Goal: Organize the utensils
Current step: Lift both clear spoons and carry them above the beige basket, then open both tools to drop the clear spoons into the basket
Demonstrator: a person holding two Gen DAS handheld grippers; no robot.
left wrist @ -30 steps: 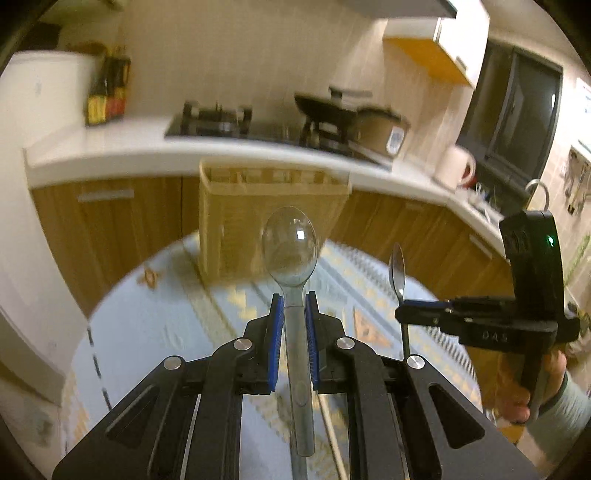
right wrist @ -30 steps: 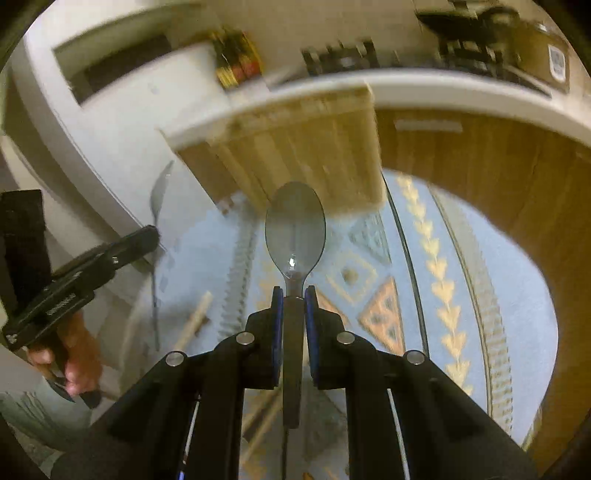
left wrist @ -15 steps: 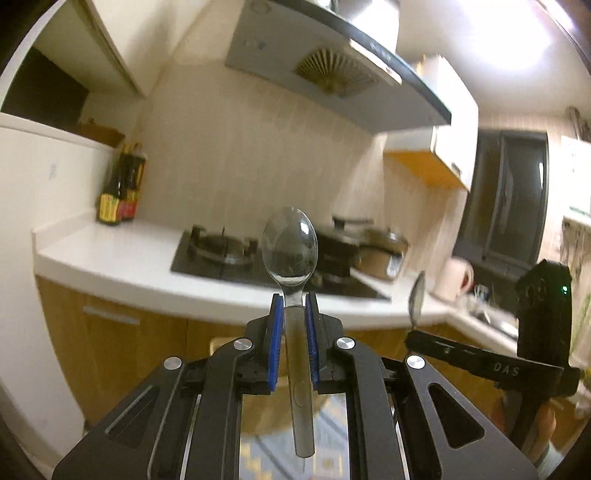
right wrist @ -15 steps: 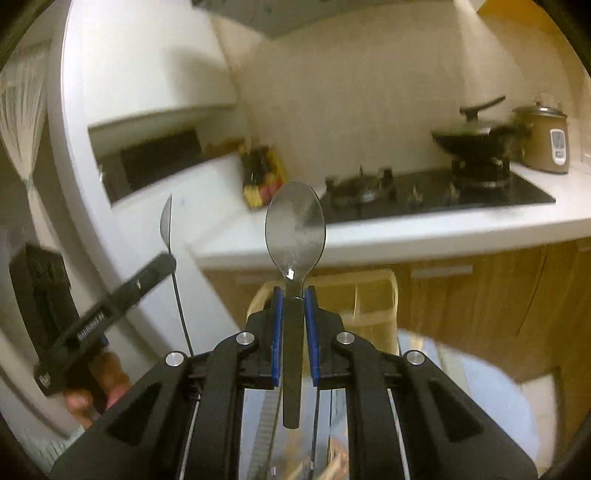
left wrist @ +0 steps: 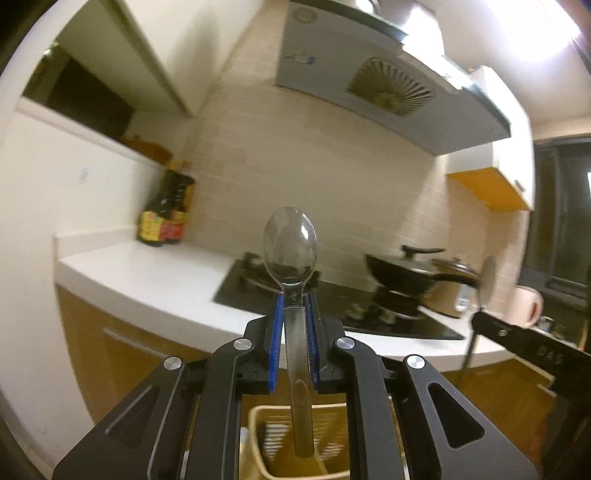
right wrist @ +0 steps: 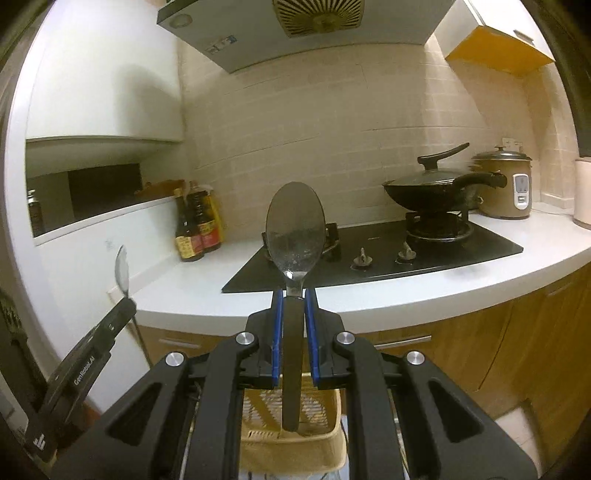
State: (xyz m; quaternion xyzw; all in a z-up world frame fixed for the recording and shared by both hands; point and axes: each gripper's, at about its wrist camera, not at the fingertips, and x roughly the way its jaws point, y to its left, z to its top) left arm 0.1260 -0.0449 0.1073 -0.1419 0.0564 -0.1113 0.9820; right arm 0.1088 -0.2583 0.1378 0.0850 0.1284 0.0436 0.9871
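Note:
My left gripper (left wrist: 294,306) is shut on a clear plastic spoon (left wrist: 290,254), held upright with the bowl up. My right gripper (right wrist: 294,299) is shut on a metal spoon (right wrist: 295,236), also upright with the bowl up. A beige slatted basket (left wrist: 258,424) sits below both grippers, seen between the fingers, and also shows in the right wrist view (right wrist: 258,410). The right gripper shows at the right edge of the left wrist view (left wrist: 524,343), and the left gripper at the lower left of the right wrist view (right wrist: 92,354).
A white counter (right wrist: 406,295) with a black gas hob (right wrist: 369,254) lies ahead. A black wok (right wrist: 436,192), a rice cooker (right wrist: 506,184) and sauce bottles (right wrist: 197,225) stand on it. Wooden cabinet doors (right wrist: 480,350) are below, and a range hood (right wrist: 314,22) above.
Both grippers have tilted upward and risen with their spoons. The view went from the patterned tablecloth and basket to the counter, wall and hood. The basket now sits low between the fingers.

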